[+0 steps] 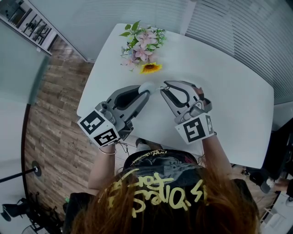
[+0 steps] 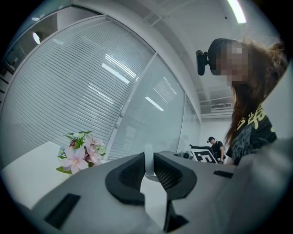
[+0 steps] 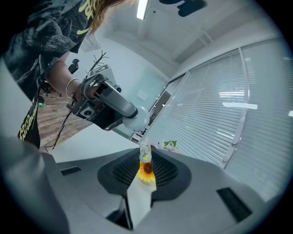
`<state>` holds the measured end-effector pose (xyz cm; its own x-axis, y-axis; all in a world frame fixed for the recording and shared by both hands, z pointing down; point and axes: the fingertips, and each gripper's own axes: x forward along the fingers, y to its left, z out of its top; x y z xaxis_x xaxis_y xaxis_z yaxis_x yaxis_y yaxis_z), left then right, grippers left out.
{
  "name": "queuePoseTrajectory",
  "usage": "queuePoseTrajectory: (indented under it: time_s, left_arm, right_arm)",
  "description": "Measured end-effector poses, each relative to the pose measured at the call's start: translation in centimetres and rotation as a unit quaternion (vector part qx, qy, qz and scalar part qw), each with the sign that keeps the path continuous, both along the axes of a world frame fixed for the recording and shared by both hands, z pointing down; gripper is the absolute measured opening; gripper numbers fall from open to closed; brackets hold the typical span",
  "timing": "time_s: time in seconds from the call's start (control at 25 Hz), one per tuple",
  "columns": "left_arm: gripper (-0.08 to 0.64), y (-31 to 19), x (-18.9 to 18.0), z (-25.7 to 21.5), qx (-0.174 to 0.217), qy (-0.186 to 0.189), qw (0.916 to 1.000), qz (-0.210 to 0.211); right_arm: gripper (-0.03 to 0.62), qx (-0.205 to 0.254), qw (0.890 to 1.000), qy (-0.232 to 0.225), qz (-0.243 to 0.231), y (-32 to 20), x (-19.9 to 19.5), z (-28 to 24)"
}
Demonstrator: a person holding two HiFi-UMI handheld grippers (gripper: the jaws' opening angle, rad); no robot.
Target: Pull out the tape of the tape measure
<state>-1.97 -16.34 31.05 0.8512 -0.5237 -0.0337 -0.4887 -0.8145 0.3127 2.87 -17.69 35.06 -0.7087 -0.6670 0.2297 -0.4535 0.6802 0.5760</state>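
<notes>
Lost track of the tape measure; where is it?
Head view, mid-table: the tape measure is clamped in the left gripper's jaws just below the flowers, its tape end pinched by the right gripper.

Office meeting room: large white counter, glass partition walls with slatted blinds, ceiling strip light, wood-plank floor, decorative flower arrangement

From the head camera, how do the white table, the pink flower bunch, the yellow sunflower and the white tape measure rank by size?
1. white table
2. pink flower bunch
3. yellow sunflower and white tape measure: these look about alike, and the tape measure is partly hidden, so I won't rank them.
</notes>
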Motion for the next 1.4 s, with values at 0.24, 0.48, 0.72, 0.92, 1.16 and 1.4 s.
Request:
queuePoseTrajectory:
  time_s: [0.24,0.48,0.72,0.92,1.16,1.4]
  left_arm:
    - [0.057,-0.1,-0.7,0.0,0.001,-0.002,1.0000,-0.004]
    - [0.057,-0.2,-1.5,0.0,0.000,-0.004,1.0000,-0.008]
    - [0.057,0.0,-2.1,0.0,-0.001,-0.008,0.9999,-0.013]
    - [0.058,0.1,-2.8,-0.2,0.000,-0.006,0.9998,-0.017]
    - [0.058,0.2,-3.4,-0.2,-0.002,-0.007,0.9997,-0.024]
    - [0.058,0.1,-4.0,-0.2,-0.005,0.001,0.9995,-0.031]
  right_arm:
    - [0.080,0.007,1.000,0.017,0.009,-0.6,0.5,0.5]
    - [0.078,0.011,0.999,0.026,0.015,-1.0,0.8,0.8]
    - [0.078,0.018,0.999,0.034,0.024,-1.2,1.3,0.7]
    - [0.078,0.021,0.998,0.039,0.039,-1.8,2.3,0.6]
    - [0.078,0.033,0.997,0.049,0.051,-2.2,3.1,0.4]
    - [0.078,0.045,0.995,0.061,0.070,-2.8,4.1,0.4]
